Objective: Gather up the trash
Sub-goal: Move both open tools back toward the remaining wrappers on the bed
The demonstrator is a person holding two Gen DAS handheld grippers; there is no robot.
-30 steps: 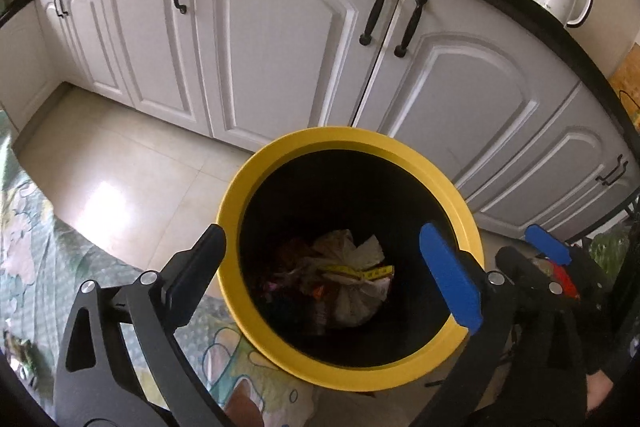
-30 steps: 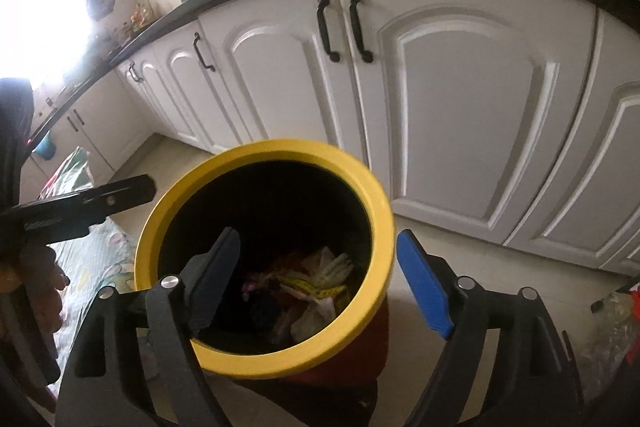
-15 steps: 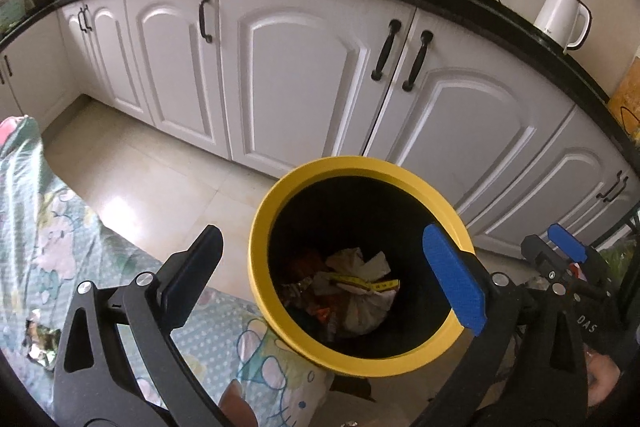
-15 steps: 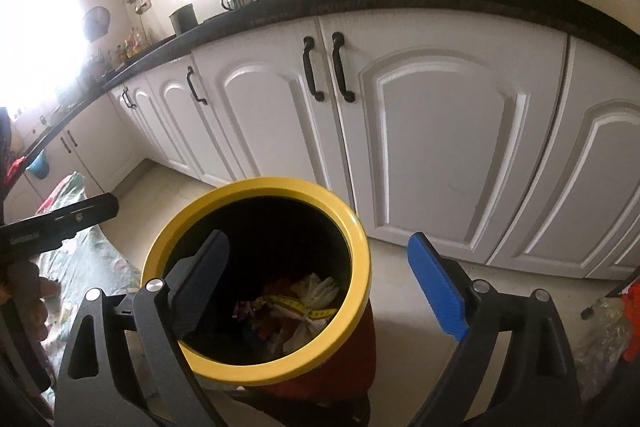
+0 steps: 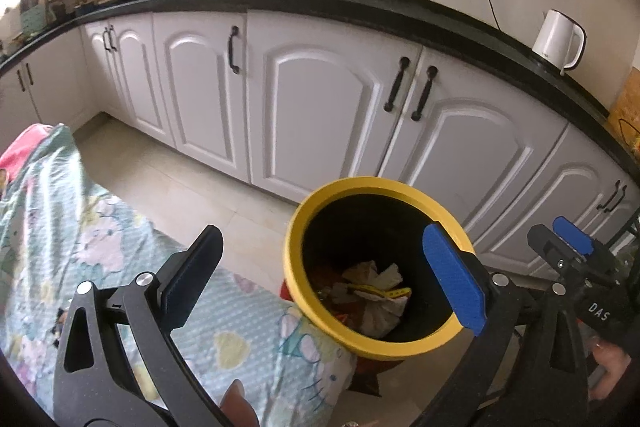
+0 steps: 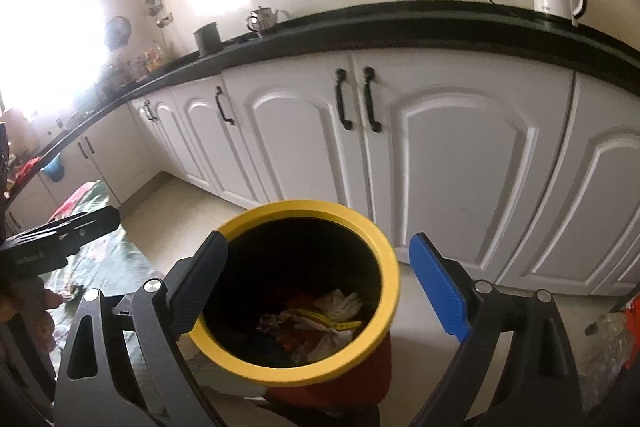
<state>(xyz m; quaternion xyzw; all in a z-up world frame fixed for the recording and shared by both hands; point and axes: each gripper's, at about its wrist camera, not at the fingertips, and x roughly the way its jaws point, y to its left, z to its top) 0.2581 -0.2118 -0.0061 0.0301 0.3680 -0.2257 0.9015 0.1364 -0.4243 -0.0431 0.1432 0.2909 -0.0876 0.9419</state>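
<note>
The bin [image 5: 370, 349] with the yellow rim stands on the floor [image 5: 192, 187] in front of the white cabinets [image 5: 320, 115], and a cloth with a cartoon print [image 5: 100, 247] lies just beside it. The trash [image 5: 376, 297], crumpled paper and wrappers with a yellow strip across them, lies at the bottom of the bin.

The left gripper [image 5: 320, 279] hovers above the bin with its jaws wide apart and nothing between them; the trash is seen below, nearer to the blue pad than to the black one. The right gripper [image 6: 318, 291] is also above the bin, its jaws spread wide and empty, and the trash [image 6: 320, 319] lies deep under the gap between them. No pad touches the rim or the trash.

A white kettle [image 5: 558, 43] stands on the black worktop [image 5: 360, 7].
</note>
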